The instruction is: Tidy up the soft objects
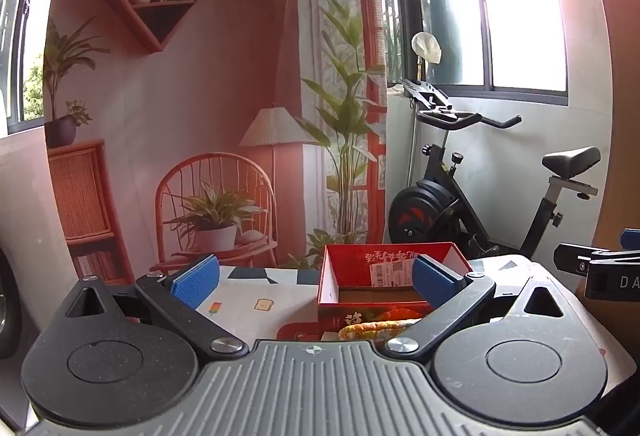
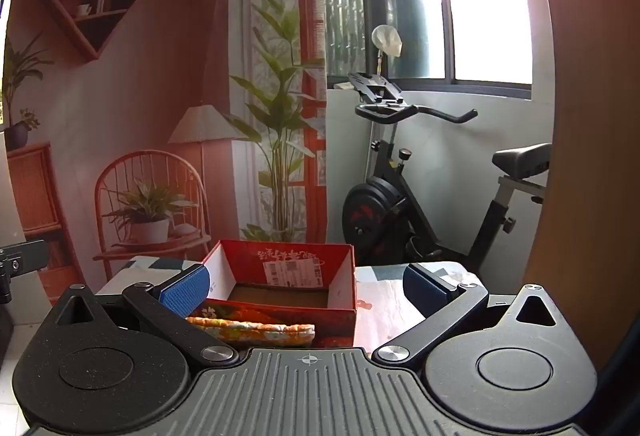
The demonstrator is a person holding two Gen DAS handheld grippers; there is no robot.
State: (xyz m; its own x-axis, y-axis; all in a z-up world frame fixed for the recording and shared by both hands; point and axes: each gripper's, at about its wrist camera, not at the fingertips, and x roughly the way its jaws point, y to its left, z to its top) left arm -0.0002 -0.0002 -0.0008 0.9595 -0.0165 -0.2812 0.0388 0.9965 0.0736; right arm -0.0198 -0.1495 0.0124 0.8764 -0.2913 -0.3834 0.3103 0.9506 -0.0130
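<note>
Lying flat on the table [image 2: 384,308], the soft quilted item [image 2: 252,328], a folded orange-patterned pad or cloth, sat just in front of the open red box [image 2: 280,276], touching or nearly touching its near wall. The box looked empty apart from its cardboard floor. From the right gripper [image 2: 304,284] the pad was at about 7 o'clock, low and partly under its left finger; from the left gripper [image 1: 316,276] it sat near 5 o'clock. Both grippers were released, jaws spread wide, holding nothing. To do the pickup well, the nearer gripper probably needed to tip down, straddle the pad across its narrow width, pinch fully, then lift clear of the box wall before dropping it inside.
</note>
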